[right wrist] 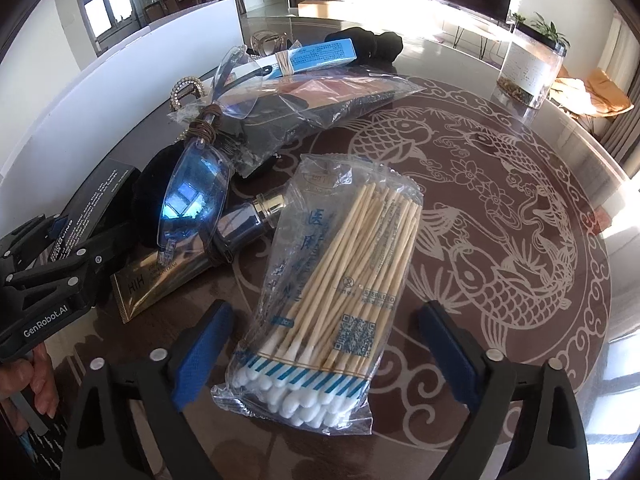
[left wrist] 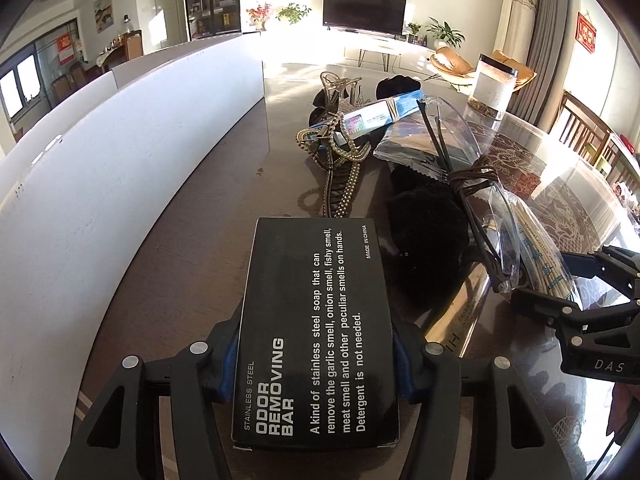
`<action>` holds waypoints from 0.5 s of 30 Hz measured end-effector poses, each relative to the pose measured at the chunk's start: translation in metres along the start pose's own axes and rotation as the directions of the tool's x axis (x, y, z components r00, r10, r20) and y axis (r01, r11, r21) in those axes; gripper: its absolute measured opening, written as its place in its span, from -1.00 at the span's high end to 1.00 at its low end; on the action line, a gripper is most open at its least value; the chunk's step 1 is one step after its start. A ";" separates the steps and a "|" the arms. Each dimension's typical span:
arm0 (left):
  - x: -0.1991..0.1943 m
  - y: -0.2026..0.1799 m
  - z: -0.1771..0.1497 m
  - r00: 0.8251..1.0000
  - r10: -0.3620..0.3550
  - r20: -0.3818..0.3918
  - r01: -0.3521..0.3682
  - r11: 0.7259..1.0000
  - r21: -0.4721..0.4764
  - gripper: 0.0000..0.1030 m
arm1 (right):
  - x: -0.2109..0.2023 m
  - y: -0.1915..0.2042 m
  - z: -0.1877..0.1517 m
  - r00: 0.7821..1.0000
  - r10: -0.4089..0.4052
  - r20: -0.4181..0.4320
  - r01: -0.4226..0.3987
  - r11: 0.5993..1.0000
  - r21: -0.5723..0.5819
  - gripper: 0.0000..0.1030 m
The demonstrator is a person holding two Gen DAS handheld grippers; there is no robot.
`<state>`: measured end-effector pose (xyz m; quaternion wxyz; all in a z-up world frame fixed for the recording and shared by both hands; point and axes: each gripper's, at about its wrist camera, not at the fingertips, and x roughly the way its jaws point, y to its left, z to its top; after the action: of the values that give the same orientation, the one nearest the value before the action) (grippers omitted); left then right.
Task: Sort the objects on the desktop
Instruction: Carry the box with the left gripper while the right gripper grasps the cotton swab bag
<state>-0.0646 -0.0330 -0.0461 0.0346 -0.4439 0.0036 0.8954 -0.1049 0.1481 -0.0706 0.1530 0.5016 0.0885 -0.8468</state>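
Two claws were at work over the table when I looked. My left claw [left wrist: 316, 364] had its blue pads pressed on both long sides of a black box [left wrist: 316, 332] printed "ODOR REMOVING BAR", the box lying lengthwise between the fingers above the dark table [left wrist: 200, 216], beside the white board [left wrist: 132, 152] along the table's left edge. My right claw [right wrist: 324, 356] stood partly open, its blue pads [right wrist: 200, 352] on either side of a clear bag of cotton swabs [right wrist: 332, 308] but apart from it; no pad touched the plastic. The bag lay flat on the patterned fish design of the tabletop [right wrist: 500, 208], swab heads toward the claw.

Just beyond the swabs lay a gold tube [right wrist: 156, 284] with a silver cap, and a pair of glasses [right wrist: 196, 196] with blue-glinting lenses rested across it and against a black fuzzy pouch [left wrist: 428, 224]. Farther out sat a clear packet [right wrist: 320, 104] with dark contents, a blue-and-white box [right wrist: 316, 56] bound with a rubber band, and a beaded belt [left wrist: 340, 160] tangled near the board. A clear jar [right wrist: 528, 72] with a white label stood well apart toward the table's far right edge. A hand [right wrist: 36, 384] showed at the left gripper's handle.
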 end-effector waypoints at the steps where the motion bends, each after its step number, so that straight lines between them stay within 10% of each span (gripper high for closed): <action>1: 0.000 0.000 0.000 1.000 -0.002 -0.002 0.002 1.000 -0.005 -0.15 | -0.003 0.001 0.000 1.000 0.014 0.009 -0.014 1.000 -0.014 -0.17; 5: 0.001 0.008 -0.001 0.999 0.044 -0.033 -0.045 0.998 -0.051 -0.65 | -0.011 -0.008 -0.005 1.000 0.026 -0.014 -0.026 1.000 0.003 0.03; 15: 0.000 0.018 -0.001 0.999 0.022 -0.033 -0.026 0.995 -0.101 -0.66 | -0.022 -0.034 -0.024 0.998 0.041 -0.044 -0.038 0.997 0.070 -0.38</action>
<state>-0.0649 -0.0506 -0.0472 0.0011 -0.4594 -0.0360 0.8875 -0.0873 0.1910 -0.0632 0.1505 0.5274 0.0528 -0.8345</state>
